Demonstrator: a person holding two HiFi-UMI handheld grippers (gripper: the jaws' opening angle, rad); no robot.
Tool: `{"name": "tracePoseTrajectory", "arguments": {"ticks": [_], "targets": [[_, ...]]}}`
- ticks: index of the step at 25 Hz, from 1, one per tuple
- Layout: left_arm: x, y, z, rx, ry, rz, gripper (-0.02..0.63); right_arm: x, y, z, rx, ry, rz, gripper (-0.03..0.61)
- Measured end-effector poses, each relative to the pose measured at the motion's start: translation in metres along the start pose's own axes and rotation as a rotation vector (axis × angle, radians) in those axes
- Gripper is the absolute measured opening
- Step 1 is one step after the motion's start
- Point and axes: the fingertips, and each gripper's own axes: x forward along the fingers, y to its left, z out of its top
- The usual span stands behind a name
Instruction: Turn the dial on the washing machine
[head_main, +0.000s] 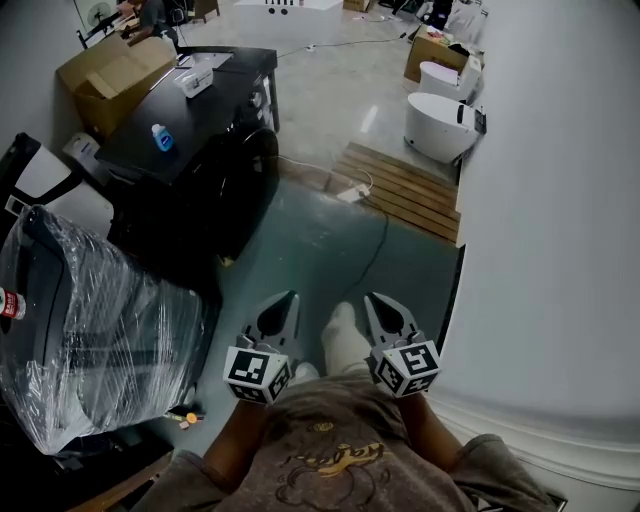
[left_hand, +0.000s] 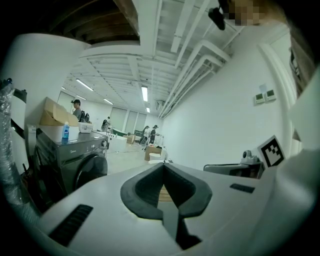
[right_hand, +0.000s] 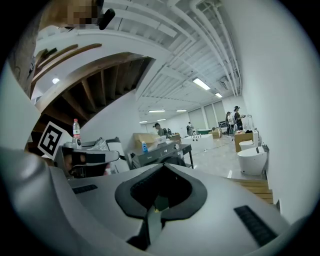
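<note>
The dark washing machine (head_main: 190, 175) stands well ahead on my left, with a blue bottle (head_main: 161, 137) and a white box (head_main: 196, 80) on its top. In the left gripper view the washing machine (left_hand: 75, 165) shows its round door, and its dial (left_hand: 104, 143) is a small knob on the front panel. It also shows far off in the right gripper view (right_hand: 160, 152). My left gripper (head_main: 292, 296) and right gripper (head_main: 369, 297) are held side by side near my body, far from the machine. Both are shut with nothing between the jaws.
A plastic-wrapped appliance (head_main: 90, 330) stands close on my left. A cardboard box (head_main: 110, 75) sits behind the washer. A wooden pallet (head_main: 400, 190), white toilets (head_main: 440, 125) and a floor cable (head_main: 375, 250) lie ahead. A white wall (head_main: 560, 250) runs along my right. People stand far off.
</note>
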Motion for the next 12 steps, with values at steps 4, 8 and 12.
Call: {"name": "tracePoseTrajectory", "arguments": {"ticks": [4, 8, 12], "targets": [[0.018, 0.013, -0.002, 0.002, 0.011, -0.006, -0.003, 0.023, -0.008, 0.001, 0.004, 0.003, -0.008, 0.001], [0.048, 0.034, 0.000, -0.004, 0.008, 0.005, -0.002, 0.055, -0.025, 0.003, -0.002, 0.009, 0.005, 0.002], [0.091, 0.059, 0.009, -0.008, 0.014, 0.024, -0.002, 0.098, -0.056, 0.011, 0.007, 0.010, 0.008, 0.002]]}}
